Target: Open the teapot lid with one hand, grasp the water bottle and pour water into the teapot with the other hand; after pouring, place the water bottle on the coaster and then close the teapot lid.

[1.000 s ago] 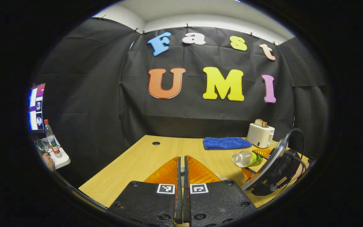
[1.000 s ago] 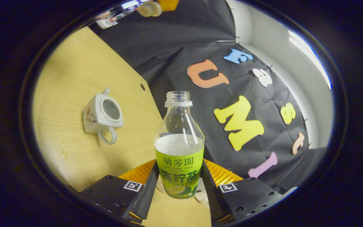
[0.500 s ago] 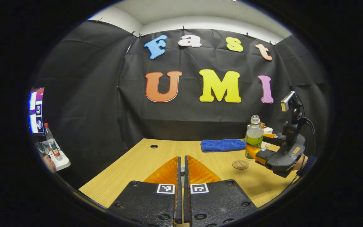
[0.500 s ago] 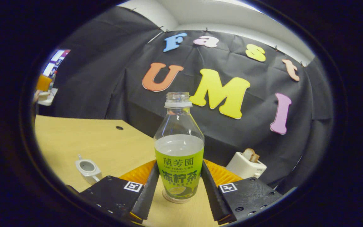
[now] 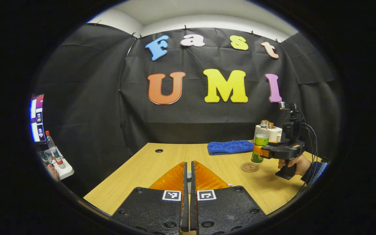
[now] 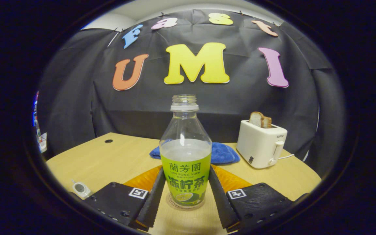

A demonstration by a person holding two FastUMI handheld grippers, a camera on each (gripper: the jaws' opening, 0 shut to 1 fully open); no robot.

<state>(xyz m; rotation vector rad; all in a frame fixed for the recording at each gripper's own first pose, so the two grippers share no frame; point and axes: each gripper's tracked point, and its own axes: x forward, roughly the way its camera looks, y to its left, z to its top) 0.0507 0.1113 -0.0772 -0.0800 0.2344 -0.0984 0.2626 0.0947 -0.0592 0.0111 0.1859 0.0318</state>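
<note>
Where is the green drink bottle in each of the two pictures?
Left gripper view: the water bottle stands far off at the right, held upright in the right gripper, above the coaster.
Right gripper view: the bottle stands up close in the middle, between that gripper's fingers.
Shared landmark: the blue cloth lies behind the bottle in both views.

Black gripper bodies w/ screws, square black-white markers on each finger base. Right gripper (image 5: 259, 152): pistol-type handle, black cables looping behind, small camera on top mast. Dark blue sleeve (image 5: 313, 170) at wrist.
</note>
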